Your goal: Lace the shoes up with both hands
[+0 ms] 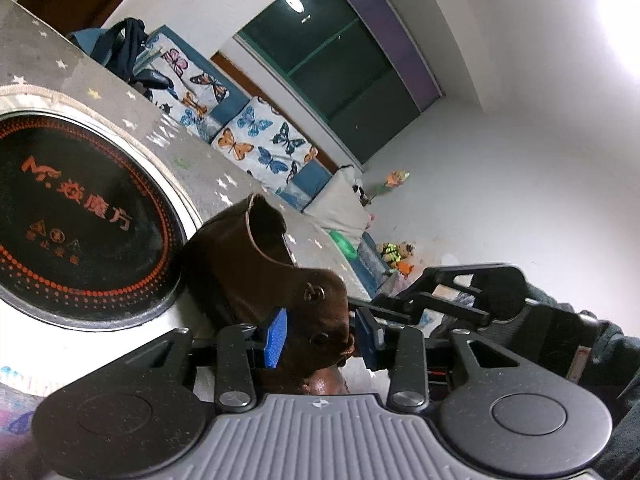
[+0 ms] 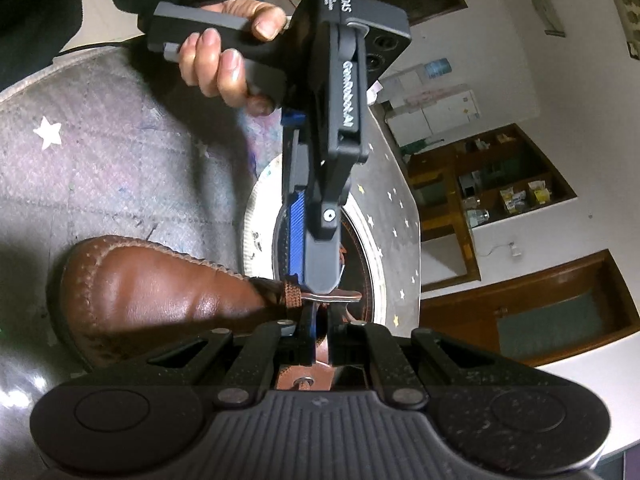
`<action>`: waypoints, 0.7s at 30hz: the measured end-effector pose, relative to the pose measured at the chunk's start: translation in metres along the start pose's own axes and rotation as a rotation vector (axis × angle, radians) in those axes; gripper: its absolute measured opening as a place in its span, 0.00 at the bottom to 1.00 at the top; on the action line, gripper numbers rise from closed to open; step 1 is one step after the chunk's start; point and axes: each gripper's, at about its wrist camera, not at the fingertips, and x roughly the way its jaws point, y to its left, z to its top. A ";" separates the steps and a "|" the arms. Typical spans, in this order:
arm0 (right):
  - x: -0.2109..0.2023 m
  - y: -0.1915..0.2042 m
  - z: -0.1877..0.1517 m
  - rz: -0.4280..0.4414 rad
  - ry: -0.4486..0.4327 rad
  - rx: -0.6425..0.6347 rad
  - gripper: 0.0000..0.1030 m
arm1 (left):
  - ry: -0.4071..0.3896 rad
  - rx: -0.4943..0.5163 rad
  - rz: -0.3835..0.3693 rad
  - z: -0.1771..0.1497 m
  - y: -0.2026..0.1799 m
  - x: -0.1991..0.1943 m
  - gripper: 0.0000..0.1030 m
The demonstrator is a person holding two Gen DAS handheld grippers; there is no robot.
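Observation:
A brown leather shoe [image 1: 260,276] stands on the grey star-patterned table cover [image 1: 60,56]. In the left wrist view my left gripper [image 1: 320,336] has its blue pads on both sides of the shoe's eyelet flap [image 1: 324,312], closed against it. In the right wrist view the shoe's toe [image 2: 144,292] points left, and the left gripper [image 2: 316,240] comes down from above onto the flap. My right gripper [image 2: 320,332] is nearly closed on the edge of the leather flap [image 2: 332,296] by a metal eyelet. A short brown lace piece [image 2: 292,292] shows beside it.
A round black induction plate [image 1: 76,216] with orange lettering is set in the table beside the shoe. A butterfly-print sofa [image 1: 240,132] stands behind the table. Wooden shelves [image 2: 492,192] and doors [image 2: 540,308] line the far wall.

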 end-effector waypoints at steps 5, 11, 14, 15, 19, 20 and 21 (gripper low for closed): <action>0.003 0.001 0.000 -0.005 -0.007 0.001 0.04 | -0.038 -0.018 0.020 0.004 0.004 -0.001 0.38; 0.004 0.003 0.001 -0.017 0.001 0.003 0.04 | -0.054 0.031 0.020 0.006 -0.002 0.005 0.22; 0.003 0.004 0.000 -0.025 0.004 0.006 0.04 | -0.074 0.043 0.019 0.006 -0.002 0.003 0.07; 0.002 0.004 0.000 -0.029 0.003 0.008 0.04 | -0.083 0.042 0.030 0.006 -0.002 0.002 0.04; 0.004 0.005 0.006 -0.042 0.009 0.029 0.05 | -0.097 0.034 0.053 0.006 -0.002 -0.001 0.04; 0.003 0.005 0.008 -0.048 0.014 0.037 0.05 | -0.101 0.048 0.069 0.006 -0.005 -0.003 0.03; 0.002 0.005 0.009 -0.054 0.018 0.047 0.06 | -0.105 0.062 0.085 0.006 -0.008 -0.004 0.03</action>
